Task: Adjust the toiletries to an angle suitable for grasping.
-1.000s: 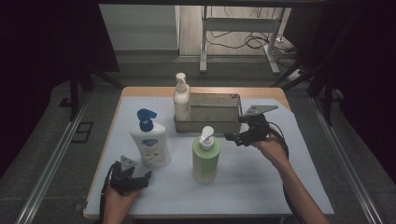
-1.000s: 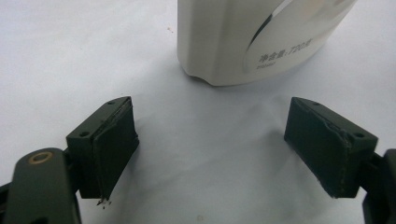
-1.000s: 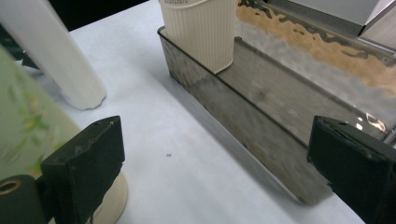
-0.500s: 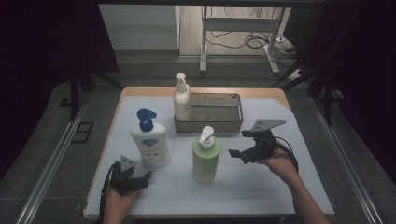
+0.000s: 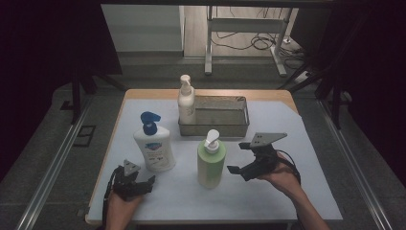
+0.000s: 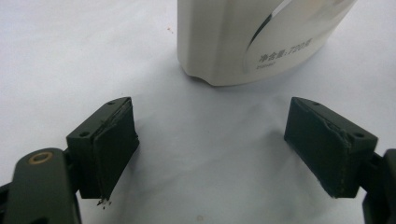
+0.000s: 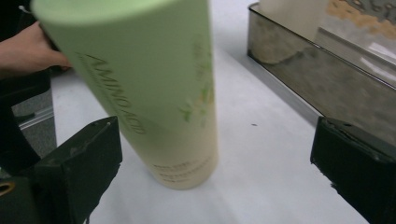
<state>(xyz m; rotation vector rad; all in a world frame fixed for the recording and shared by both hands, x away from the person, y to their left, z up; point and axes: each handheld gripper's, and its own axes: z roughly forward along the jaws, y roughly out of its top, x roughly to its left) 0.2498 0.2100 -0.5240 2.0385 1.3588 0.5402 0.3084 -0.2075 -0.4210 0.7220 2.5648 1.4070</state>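
A wooden table [image 5: 158, 94] covered by a white sheet [image 5: 306, 143] is set on a grey floor [image 5: 57, 158]. Behind it, a metal-legged stand [image 5: 208, 52] and loose black cables [image 5: 249, 43] are seen; the surroundings are left dark.

Table [image 5: 143, 98]: sheet [image 5: 297, 143], tray [image 5: 214, 125], bottles [image 5: 154, 148]

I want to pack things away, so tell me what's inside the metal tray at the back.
The metal tray looks empty in the high view: bare floor, no items. The white pump bottle stands at its left end; whether inside or just outside, I cannot tell. The near wall hides the floor strip behind it.
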